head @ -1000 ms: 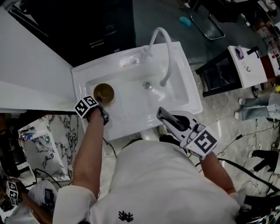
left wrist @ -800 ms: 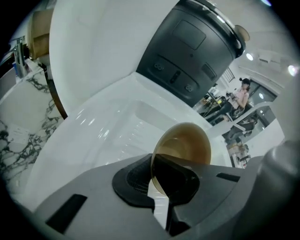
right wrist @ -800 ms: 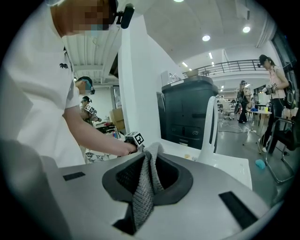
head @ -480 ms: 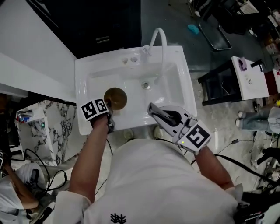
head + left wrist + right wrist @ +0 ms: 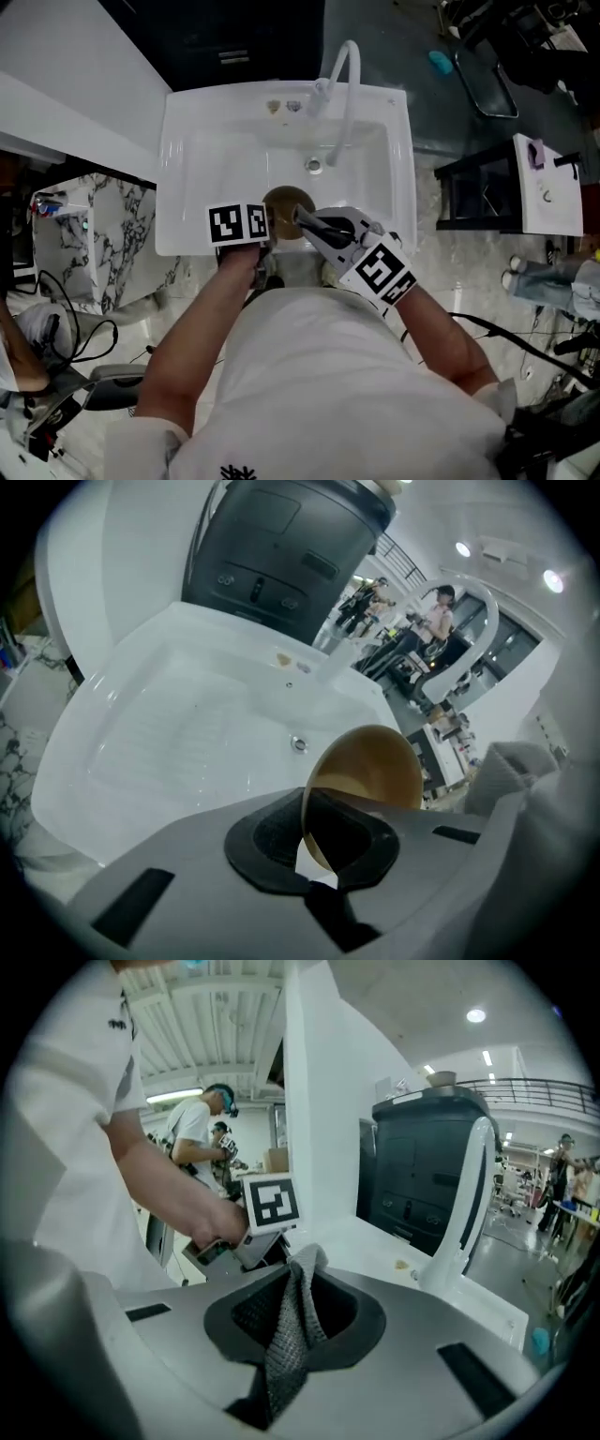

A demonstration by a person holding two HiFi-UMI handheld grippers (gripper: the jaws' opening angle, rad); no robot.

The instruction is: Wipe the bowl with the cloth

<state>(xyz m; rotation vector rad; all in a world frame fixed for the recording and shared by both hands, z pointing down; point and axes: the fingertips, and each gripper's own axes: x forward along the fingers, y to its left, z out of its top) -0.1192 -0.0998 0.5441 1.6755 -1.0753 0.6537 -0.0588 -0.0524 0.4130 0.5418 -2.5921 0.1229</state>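
Observation:
A golden-brown bowl (image 5: 287, 203) is lifted over the near rim of the white sink (image 5: 192, 178). My left gripper (image 5: 271, 226) is shut on the bowl's rim. In the left gripper view the bowl (image 5: 375, 766) stands tilted on edge in the left gripper (image 5: 315, 853). My right gripper (image 5: 302, 216) comes in from the right, its tips right at the bowl. It is shut on a grey knitted cloth (image 5: 289, 1321) that hangs out of the right gripper (image 5: 292, 1305). The left gripper's marker cube (image 5: 273, 1201) shows just beyond. The cloth's edge (image 5: 511, 766) shows beside the bowl.
A white curved faucet (image 5: 341, 84) rises at the sink's far side, above the drain (image 5: 314, 166). A marble-patterned cabinet (image 5: 117, 248) stands left of the sink, a black stand (image 5: 473, 192) and a white table (image 5: 548, 183) to the right. Cables lie on the floor.
My left gripper has lifted the bowl out of the sink's left part and brought it right, to the near rim. My right gripper has moved left up to the bowl.

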